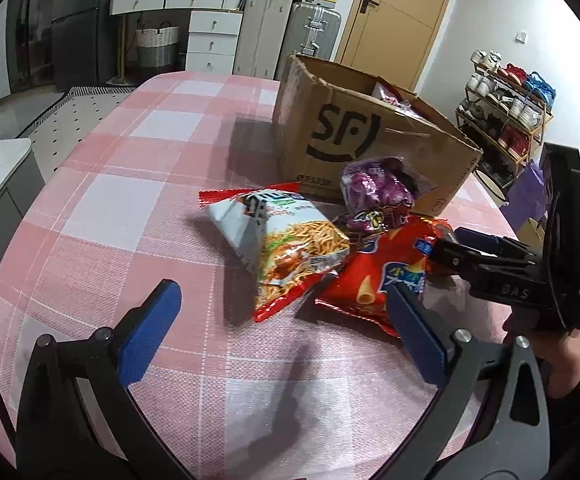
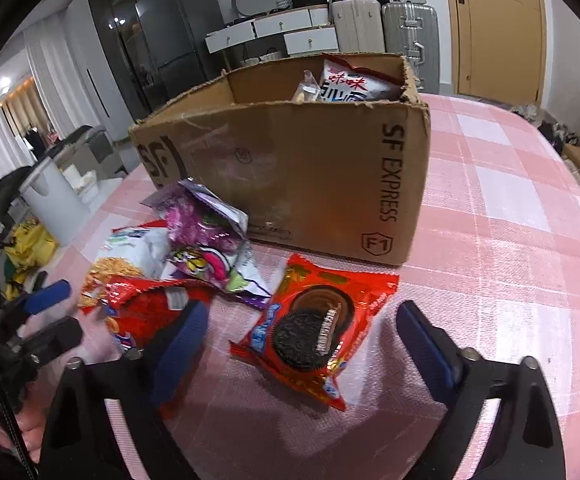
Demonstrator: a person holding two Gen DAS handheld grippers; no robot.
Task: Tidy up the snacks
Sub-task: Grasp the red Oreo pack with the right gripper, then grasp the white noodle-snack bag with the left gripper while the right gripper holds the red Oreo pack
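Two grippers are over the table, both w/ jaws apart and nothing clamped. The right gripper [image 2: 298, 344] hangs just above the cookie packet [image 2: 310, 336], a red pack w/ a dark sandwich cookie printed on it. The packet lies flat between the two blue pads, but the pads do not press it. The left pad [image 2: 182, 344] is near the packet's edge and overlaps a red chip bag [image 2: 146, 312] on that side; the right pad [image 2: 422, 344] stands apart from the packet.

The left gripper [image 1: 278, 336] is released too. Ahead of it, a bit to its right, lies the noodle-snack bag [image 1: 286, 248], white and orange, leaning partly on the red chip bag. Behind these is a purple bag [image 1: 374, 196], which rests against the cardboard box [image 2: 290, 168]. The box stands beyond both grippers, open on top, w/ some snacks already inside.

Judgement: the step in hand is probably to grasp the cookie packet and carry it into the box. To do it well, the right gripper should go lower until the pads are beside the packet's long edges, then close slowly. The left pad should stay clear of the chip bag, otherwise both packs may come up together. The foil looks slippery, so a grip near the middle is safer than at a corner.

All is on a pink checked cloth [image 2: 510, 240].
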